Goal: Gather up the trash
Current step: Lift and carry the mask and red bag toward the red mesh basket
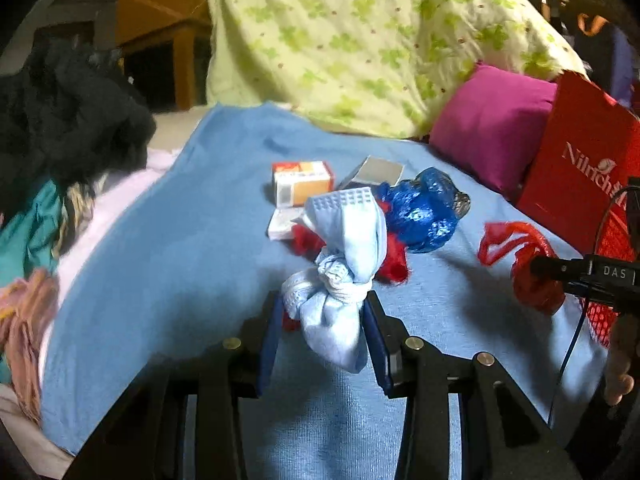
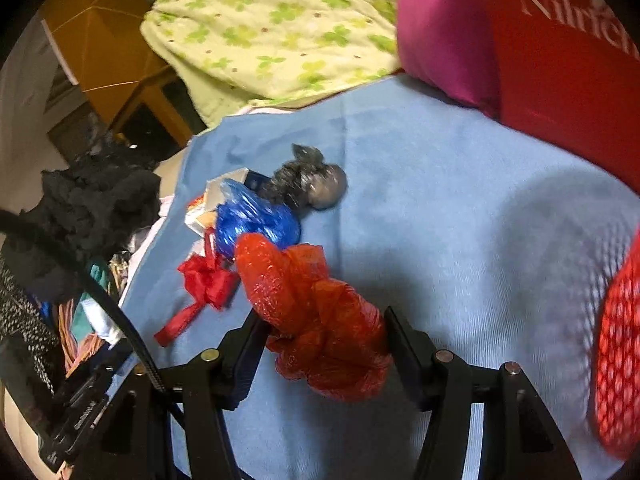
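Pale-blue knotted cloth bundle (image 1: 340, 280) being pinched at the knot between the left gripper (image 1: 324, 320) jaws, hanging clear above the blue bed sheet (image 1: 180, 240). Crumpled red plastic bag (image 2: 320, 320) being clamped by the right gripper (image 2: 324, 344) jaws, likewise lifted off the sheet, probably for carrying toward the red mesh bag (image 2: 620, 340) nearby. Still waiting on the bed: 1 blue wrapper (image 2: 252, 220), 1 grey wad (image 2: 312, 184), red ribbon (image 2: 204, 280), small cartons (image 1: 302, 182).
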{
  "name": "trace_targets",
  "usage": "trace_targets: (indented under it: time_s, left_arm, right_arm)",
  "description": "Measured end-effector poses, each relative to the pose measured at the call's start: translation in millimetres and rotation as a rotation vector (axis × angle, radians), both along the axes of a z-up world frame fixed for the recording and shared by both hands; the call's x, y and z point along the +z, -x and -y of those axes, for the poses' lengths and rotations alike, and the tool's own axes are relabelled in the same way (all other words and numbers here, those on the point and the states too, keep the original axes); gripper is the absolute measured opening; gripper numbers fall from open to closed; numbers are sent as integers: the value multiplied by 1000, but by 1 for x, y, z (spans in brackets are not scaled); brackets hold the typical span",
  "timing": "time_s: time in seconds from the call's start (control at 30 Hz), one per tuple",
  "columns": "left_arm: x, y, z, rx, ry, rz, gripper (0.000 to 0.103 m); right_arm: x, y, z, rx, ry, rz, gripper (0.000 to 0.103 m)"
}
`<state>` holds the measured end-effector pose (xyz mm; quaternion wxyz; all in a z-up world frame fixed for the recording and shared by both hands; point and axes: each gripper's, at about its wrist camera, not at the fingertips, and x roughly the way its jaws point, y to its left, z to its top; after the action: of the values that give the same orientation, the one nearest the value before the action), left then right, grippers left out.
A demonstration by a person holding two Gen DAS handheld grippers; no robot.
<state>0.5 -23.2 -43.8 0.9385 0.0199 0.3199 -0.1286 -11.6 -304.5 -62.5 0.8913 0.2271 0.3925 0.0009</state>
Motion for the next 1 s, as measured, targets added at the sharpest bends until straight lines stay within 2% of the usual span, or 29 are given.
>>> trace_targets:
  time_s: [0.13, 0.6, 1.0]
  left_arm:
    - [4, 10, 2, -27, -31, 50, 42]
    - [-10, 5, 7, -5, -94, 17, 42]
    - [-24, 2, 11, 14, -148, -17, 42]
  right_arm:
    - [5, 12, -6, -6, 13, 1, 62]
    - [10, 38, 4, -3, -30, 22, 62]
    - [15, 44, -2, 68, -66, 75, 62]
